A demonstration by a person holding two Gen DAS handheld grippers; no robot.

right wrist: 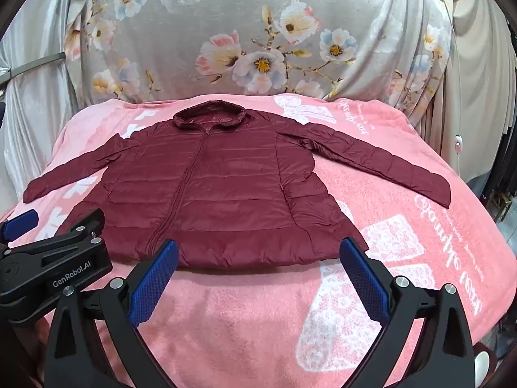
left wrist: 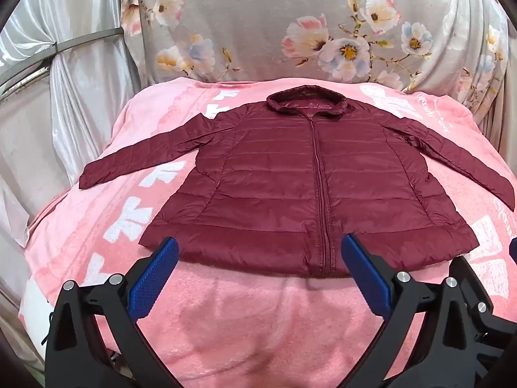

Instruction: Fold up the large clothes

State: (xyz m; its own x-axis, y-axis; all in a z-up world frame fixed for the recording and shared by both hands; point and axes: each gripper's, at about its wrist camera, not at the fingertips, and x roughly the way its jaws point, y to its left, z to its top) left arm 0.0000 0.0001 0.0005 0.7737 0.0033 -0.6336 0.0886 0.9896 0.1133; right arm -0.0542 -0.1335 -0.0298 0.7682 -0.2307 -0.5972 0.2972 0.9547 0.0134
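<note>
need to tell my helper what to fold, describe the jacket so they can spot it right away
Look for the pink blanket spread below the grey floral cloth. Flat on its middle lies the jacket, front up and zipped, hood toward the floral cloth and both sleeves spread out to the sides. It is the only garment there, and its dark maroon, shiny quilted fabric stands out against the fuzzy pink.

Support surface: bed/table covered w/ a pink fleece blanket (left wrist: 245, 317) carrying white printed motifs and lettering along left and right sides. Directly on blanket: one maroon quilted jacket (left wrist: 284, 187), front up, zipped, laid flat; hood toward far edge, hem toward near edge; both sleeves spread out to left and right, angled nearward.
</note>
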